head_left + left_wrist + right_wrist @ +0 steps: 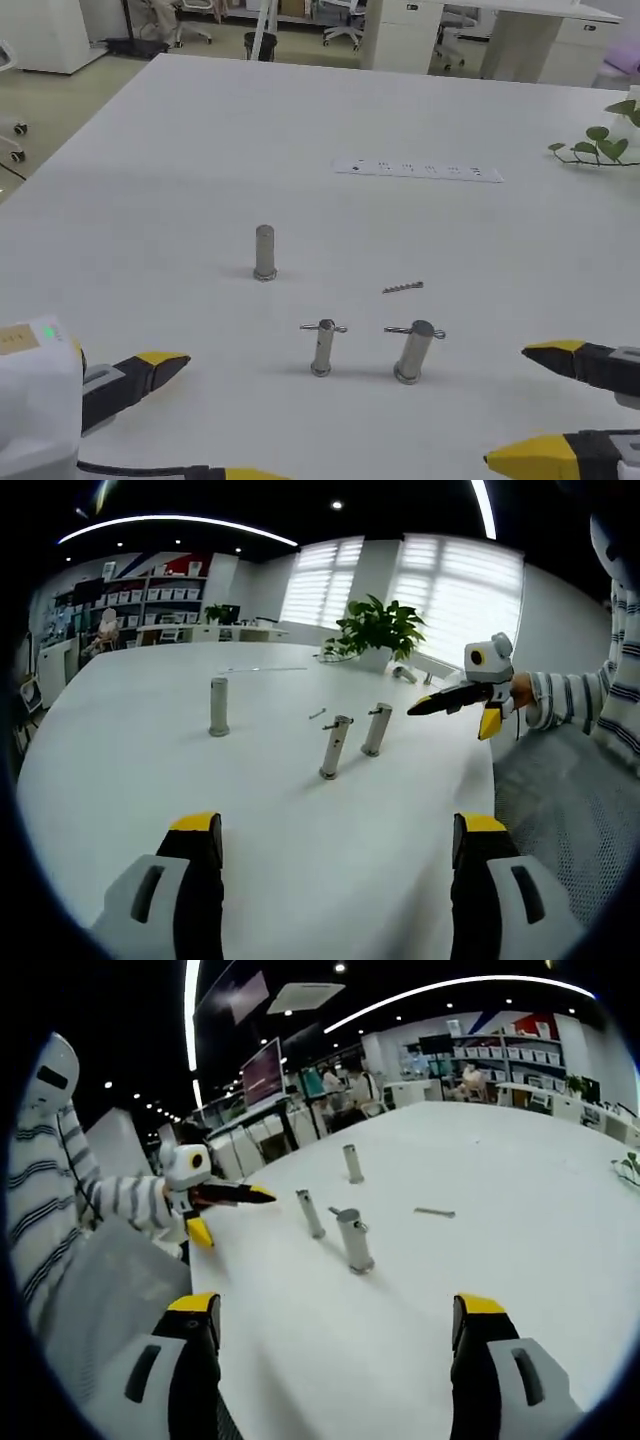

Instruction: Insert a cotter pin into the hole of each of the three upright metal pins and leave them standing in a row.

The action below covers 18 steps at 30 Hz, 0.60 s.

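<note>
The pins (264,250) are silver, the table (180,150) white, the tongs (335,825) yellow-tipped black.

Three upright pins (310,1213) beyond wide-parted tongs (337,1307)

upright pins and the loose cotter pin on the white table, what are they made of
Far bare grey cylindrical pin, middle cottered pin and right cottered pin: metal, likely steel, by the grey satin sheen and bright highlights. Loose thin silvery cotter pin: apparently bent metal wire; too small to judge its finish.
</note>
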Available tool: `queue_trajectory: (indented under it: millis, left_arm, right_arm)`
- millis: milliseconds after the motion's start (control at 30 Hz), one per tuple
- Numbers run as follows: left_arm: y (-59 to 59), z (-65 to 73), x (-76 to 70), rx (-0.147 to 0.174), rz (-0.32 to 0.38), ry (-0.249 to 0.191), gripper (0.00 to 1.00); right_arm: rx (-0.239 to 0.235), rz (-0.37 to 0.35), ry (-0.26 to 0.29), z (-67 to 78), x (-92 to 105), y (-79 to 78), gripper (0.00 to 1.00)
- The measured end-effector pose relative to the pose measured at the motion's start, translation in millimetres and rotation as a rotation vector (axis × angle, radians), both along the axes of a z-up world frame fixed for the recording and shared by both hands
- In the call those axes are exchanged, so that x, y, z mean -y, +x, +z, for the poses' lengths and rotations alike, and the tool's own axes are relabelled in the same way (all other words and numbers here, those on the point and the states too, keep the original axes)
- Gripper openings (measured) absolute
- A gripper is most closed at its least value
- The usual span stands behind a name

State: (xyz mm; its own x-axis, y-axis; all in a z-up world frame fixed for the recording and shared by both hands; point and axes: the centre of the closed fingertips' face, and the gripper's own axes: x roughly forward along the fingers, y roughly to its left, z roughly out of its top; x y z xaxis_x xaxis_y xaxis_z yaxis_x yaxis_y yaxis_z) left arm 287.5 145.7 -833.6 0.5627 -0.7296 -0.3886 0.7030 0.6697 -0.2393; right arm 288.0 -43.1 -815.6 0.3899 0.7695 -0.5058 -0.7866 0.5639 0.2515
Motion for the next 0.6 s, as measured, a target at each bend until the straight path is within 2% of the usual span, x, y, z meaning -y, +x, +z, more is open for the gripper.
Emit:
queue_trajectory:
  millis: [233,333,467,600]
  left_arm:
    - [21.8,12.7,-5.1,0.026,0.016,0.002,0.96]
    - [31.7,29.1,-3.8,0.052,0.018,-0.030,0.96]
    - [57.6,48.8,-7.2,0.105,0.050,-0.039,0.95]
    - [80.7,57.1,-10.4,0.123,0.081,-0.033,0.92]
  right_arm:
    - [-0.015,0.004,0.006,-3.8,-3.4,-3.1,1.00]
    - [-0.018,0.007,0.006,-5.2,-4.2,-5.0,0.99]
    - [-0.023,-0.005,0.014,-6.2,-2.9,-6.3,0.99]
    - [-0.020,-0.014,0.012,-5.5,-1.1,-7.4,0.98]
